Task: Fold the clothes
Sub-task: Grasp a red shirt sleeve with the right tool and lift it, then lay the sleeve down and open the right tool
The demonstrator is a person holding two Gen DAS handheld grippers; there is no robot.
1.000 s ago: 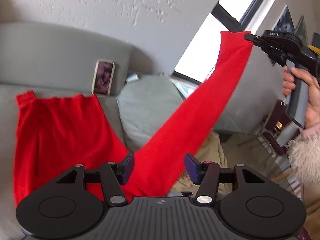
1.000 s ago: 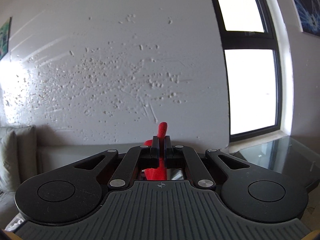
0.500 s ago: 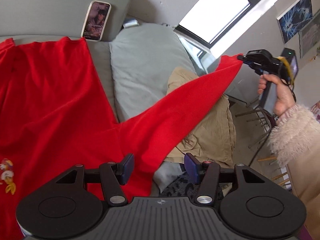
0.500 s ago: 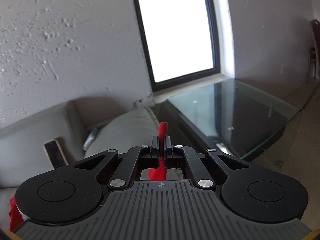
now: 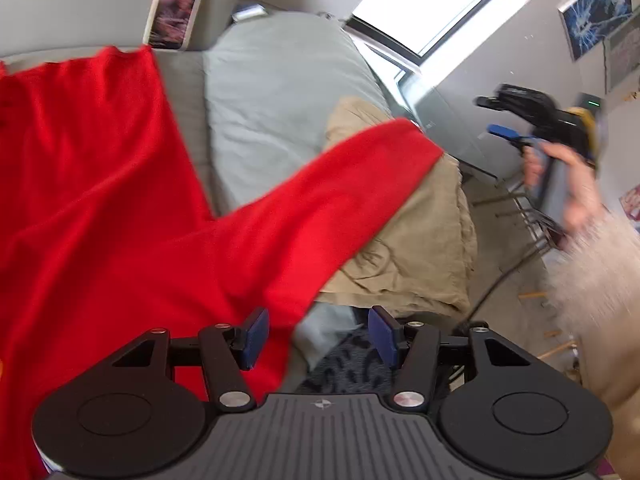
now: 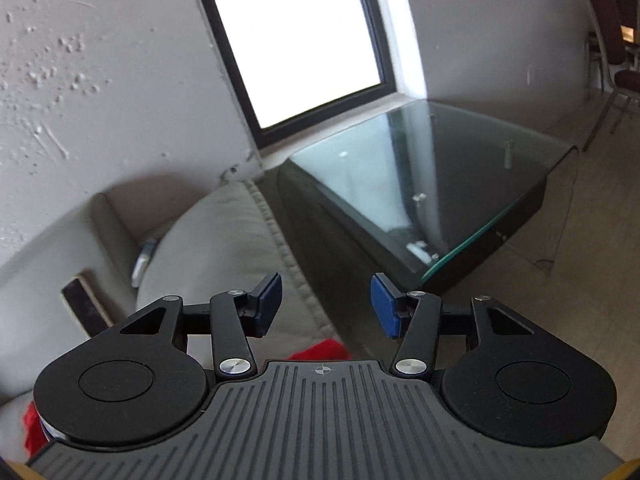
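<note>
Close in, the left gripper [image 5: 316,334] hangs with its blue-padded jaws spread apart and nothing pinched; the bright red knit garment [image 5: 120,216] runs under its left pad but is not squeezed. That red garment lies spread across the pale grey sofa [image 5: 188,92], its long sleeve stretching away from the body of the garment and draping over the crumpled beige cloth [image 5: 424,240] beside it. Beyond the red garment sits a soft grey-green cushion [image 5: 280,96], and past that a phone in a white case [image 5: 176,8] leans upright against the sofa back, just above the garment's hem. Off past the sleeve's free end, the right gripper [image 5: 494,118] is up in the air in a person's hand [image 5: 560,176], fluffy cream cuff [image 5: 600,264] below it. Its jaws are opening right now, nothing between them; from its own camera only a scrap of red shows beneath the right gripper [image 6: 324,308], with a glass-topped dark table [image 6: 440,184] beyond the sofa and a bright window [image 6: 296,36] farthest off
</note>
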